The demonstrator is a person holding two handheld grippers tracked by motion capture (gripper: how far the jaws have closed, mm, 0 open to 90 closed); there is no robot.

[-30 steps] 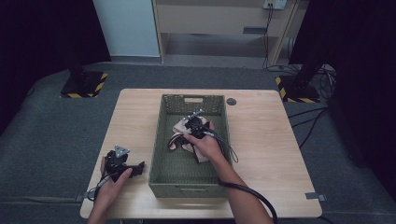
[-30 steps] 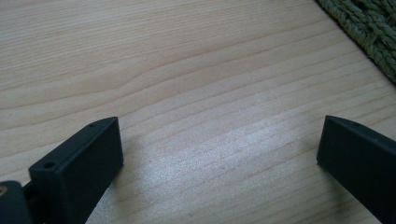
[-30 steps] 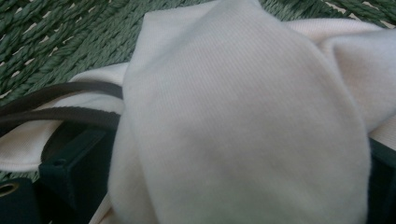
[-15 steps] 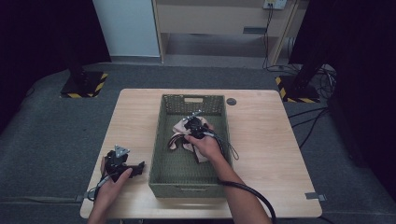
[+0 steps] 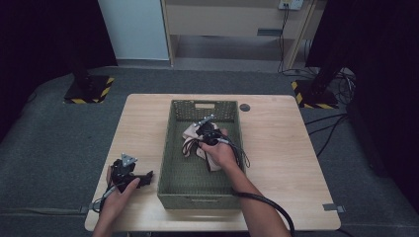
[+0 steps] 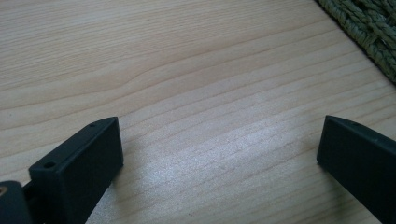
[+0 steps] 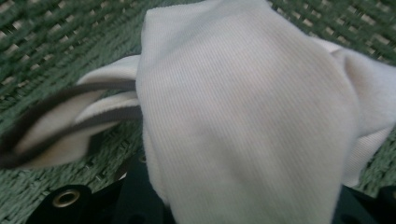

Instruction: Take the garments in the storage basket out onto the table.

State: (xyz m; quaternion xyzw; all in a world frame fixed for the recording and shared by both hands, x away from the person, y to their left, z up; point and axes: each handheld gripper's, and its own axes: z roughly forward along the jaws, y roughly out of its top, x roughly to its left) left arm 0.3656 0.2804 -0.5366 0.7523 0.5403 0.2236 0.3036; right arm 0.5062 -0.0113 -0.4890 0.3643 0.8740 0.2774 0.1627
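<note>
A: Start nearest the person. What sits at seven o'clock on the worktop [image 5: 148,118]?

B: The left gripper [image 5: 146,177], resting on the bare wood just beside the basket's near left corner. In the left gripper view its jaws stand wide apart with nothing but wood grain between them, and a bit of green weave shows at two o'clock.

A: And the basket?

B: The green woven basket [image 5: 170,168] lies at the centre of the worktop, long side running from six to twelve o'clock. The right hand [image 5: 217,153] reaches into it.

A: What does that hand carry?

B: The right gripper [image 5: 196,134], pointing towards eleven o'clock. Its jaws have just been closing and now pinch the pale cloth [image 5: 190,133]. In the right gripper view the ribbed cream fabric bunches up from between the jaws, dark-edged straps trailing towards nine o'clock over the basket floor.

A: Anything farther out?

B: A small dark disc [image 5: 244,107] at one o'clock, beyond the basket's far right corner, apart from it.
</note>
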